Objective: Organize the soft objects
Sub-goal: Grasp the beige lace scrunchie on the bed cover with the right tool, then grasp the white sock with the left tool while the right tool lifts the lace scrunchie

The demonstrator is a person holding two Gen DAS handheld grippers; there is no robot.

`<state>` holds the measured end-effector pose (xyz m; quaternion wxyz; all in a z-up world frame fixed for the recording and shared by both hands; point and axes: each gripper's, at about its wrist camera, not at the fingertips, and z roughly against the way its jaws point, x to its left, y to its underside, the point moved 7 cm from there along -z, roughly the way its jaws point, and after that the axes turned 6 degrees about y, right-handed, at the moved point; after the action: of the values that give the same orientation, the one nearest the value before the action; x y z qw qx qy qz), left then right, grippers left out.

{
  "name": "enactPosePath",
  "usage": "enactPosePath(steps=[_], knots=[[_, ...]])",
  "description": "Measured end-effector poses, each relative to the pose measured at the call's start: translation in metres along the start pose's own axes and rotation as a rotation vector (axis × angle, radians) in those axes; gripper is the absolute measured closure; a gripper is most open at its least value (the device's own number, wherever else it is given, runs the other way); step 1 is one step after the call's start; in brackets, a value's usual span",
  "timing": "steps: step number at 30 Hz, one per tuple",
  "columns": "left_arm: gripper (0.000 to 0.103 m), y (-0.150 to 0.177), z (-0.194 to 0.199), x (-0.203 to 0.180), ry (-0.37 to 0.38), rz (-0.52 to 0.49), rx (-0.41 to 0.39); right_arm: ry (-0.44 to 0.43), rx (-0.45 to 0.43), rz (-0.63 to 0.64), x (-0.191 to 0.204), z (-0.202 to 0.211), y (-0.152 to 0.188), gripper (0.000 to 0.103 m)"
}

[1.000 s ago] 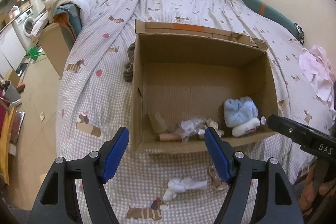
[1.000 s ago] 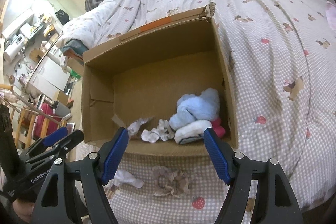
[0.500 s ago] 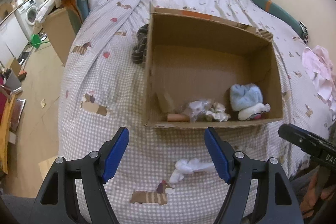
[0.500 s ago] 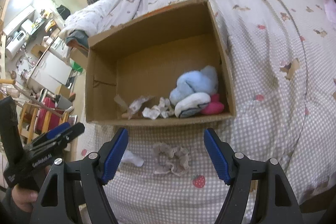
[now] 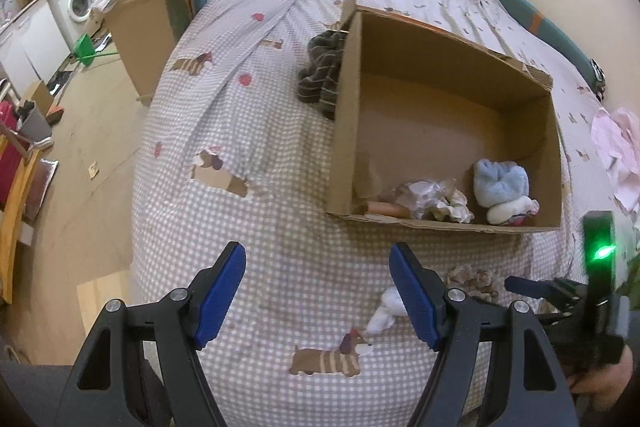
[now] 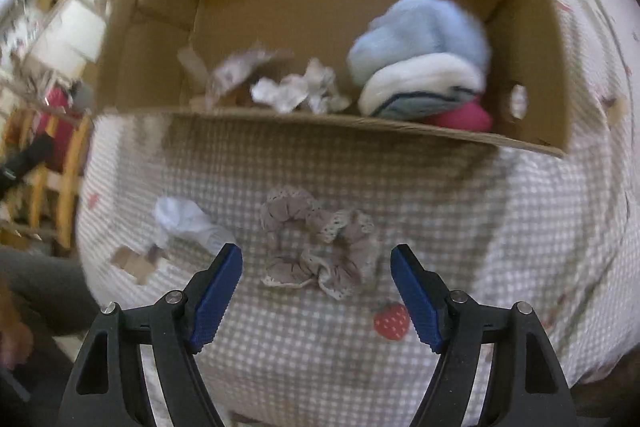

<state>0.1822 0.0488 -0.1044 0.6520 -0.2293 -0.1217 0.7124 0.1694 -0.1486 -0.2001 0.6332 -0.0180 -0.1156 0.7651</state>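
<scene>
1. Right gripper (image 6: 316, 291) is hovering with jaws spread wide and nothing between them, lined up on the frilly grey-beige fabric scrunchie (image 6: 318, 241), probably to straddle it for a pinch.
2. Scrunchie is lying flat on the checked grey-and-white bedsheet (image 6: 460, 227), just in front of the open brown cardboard box (image 6: 360, 125), so the carry looks short.
3. White crumpled sock (image 6: 182, 221) is lying just left of the scrunchie, also outside the box.
4. Fluffy light-blue plush (image 6: 420, 31) and other soft bits are sitting in the box's near corner.
5. Left gripper (image 5: 318, 297) is waiting spread wide and unloaded, out of the way, over bare sheet.
6. Dark striped garment (image 5: 322, 75) is lying against the box's outer left wall.
</scene>
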Motion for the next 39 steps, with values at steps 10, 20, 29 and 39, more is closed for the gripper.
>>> enactPosePath(steps=[10, 20, 29, 39], knots=[[0.031, 0.0, -0.006, 0.002, 0.002, 0.028, 0.018, 0.12, 0.044, 0.1, 0.014, -0.028, 0.004, 0.031], [0.031, 0.009, -0.023, -0.011, -0.01, -0.012, 0.067, 0.14, 0.017, 0.053, -0.016, -0.017, 0.006, 0.082], [0.031, 0.032, -0.055, -0.041, 0.103, 0.023, 0.209, 0.063, -0.087, -0.072, -0.049, 0.026, 0.009, 0.083], [0.033, 0.066, -0.115, -0.063, 0.125, 0.147, 0.389, -0.005, -0.108, -0.108, -0.076, 0.054, 0.026, 0.083]])
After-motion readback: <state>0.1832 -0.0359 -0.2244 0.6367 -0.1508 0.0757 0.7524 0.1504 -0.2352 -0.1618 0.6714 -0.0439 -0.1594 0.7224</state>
